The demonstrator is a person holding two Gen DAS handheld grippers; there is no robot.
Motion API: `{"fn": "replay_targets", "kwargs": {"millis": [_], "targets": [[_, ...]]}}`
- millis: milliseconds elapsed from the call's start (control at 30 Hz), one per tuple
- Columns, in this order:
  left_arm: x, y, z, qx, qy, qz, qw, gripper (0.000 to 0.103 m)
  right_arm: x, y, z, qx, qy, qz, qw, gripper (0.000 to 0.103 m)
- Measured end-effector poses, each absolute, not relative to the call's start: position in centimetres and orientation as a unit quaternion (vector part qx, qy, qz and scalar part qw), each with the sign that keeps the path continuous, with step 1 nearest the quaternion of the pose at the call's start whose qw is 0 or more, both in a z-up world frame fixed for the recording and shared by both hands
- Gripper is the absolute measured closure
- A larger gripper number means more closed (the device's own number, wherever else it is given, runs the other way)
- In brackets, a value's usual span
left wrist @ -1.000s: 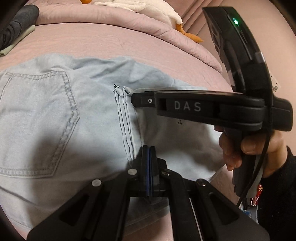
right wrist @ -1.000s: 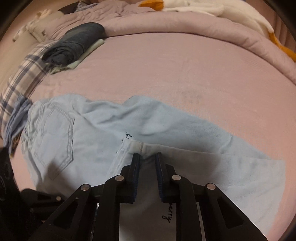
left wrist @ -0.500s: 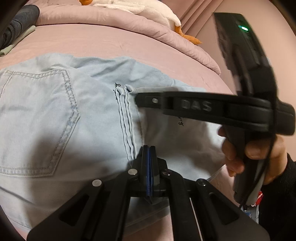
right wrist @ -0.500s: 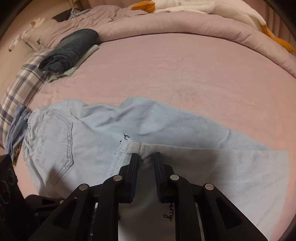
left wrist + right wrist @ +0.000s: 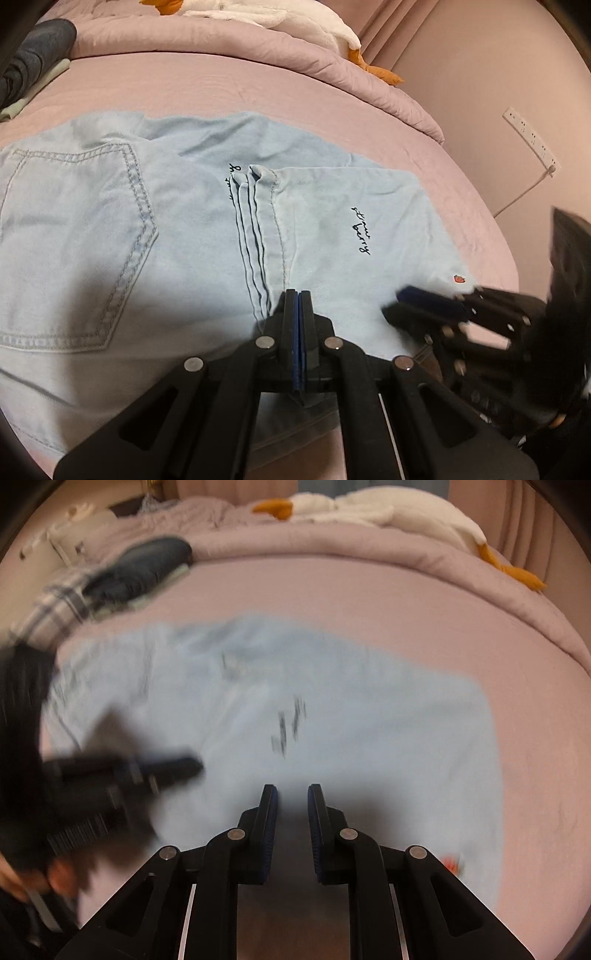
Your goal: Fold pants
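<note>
1. Pants (image 5: 155, 236) of pale blue denim lie flat on the pink bed (image 5: 258, 92), with the hem end of the legs doubled back so that its stitched edge rests near the seat seam, just beside the back pocket.
2. Change since a moment ago: the right gripper (image 5: 292, 799), which had been reaching across the cloth with its fingers at that folded hem, has let the hem go and swung away to the near right corner of the fold (it is blurred in both views, so it is moving fast).
3. Its fingers (image 5: 269, 805) stand a little apart with nothing pinched between them; only shadowed denim shows in the gap.
4. The left gripper (image 5: 297, 295) has kept its place at the near edge of the fold, fingers pressed together; whether a layer of cloth is caught between them I cannot tell.
5. My reading is that the first lengthwise-to-waist fold is laid down and the right hand is moving to take a new hold for the next fold or to smooth the edge.
6. Round about: a rolled dark garment (image 5: 33, 62) and a checked cloth (image 5: 62, 598) lie at the far left of the bed, a white plush goose (image 5: 388, 509) on the rumpled duvet behind.
7. None of these lies near the pants; the likeliest nuisance is the two grippers crowding each other at the same near edge.
</note>
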State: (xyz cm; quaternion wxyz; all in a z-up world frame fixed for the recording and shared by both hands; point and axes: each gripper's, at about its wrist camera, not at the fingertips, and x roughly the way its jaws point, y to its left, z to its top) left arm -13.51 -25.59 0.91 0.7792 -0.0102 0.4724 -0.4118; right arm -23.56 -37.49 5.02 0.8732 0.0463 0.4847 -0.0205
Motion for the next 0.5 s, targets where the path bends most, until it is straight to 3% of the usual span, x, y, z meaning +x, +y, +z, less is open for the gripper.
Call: {"fn": "replay_targets", "kwargs": {"millis": [100, 267, 500], "targets": [[-13.6, -25.8, 1.1, 0.001, 0.469, -0.409, 0.783, 0.099, -25.2, -36.9, 4.8, 0.031, 0.466, -0.026, 0.884, 0.087], [-13.7, -25.9, 1.0, 0.008, 0.465, -0.404, 0.788, 0.099, -26.7, -39.5, 6.2, 0.136, 0.422, -0.027, 0.896, 0.087], [-14.3, -26.5, 1.3, 0.028, 0.458, -0.393, 0.797, 0.099, -28.3, -44.3, 6.9, 0.149, 0.378, -0.140, 0.903, 0.087]]}}
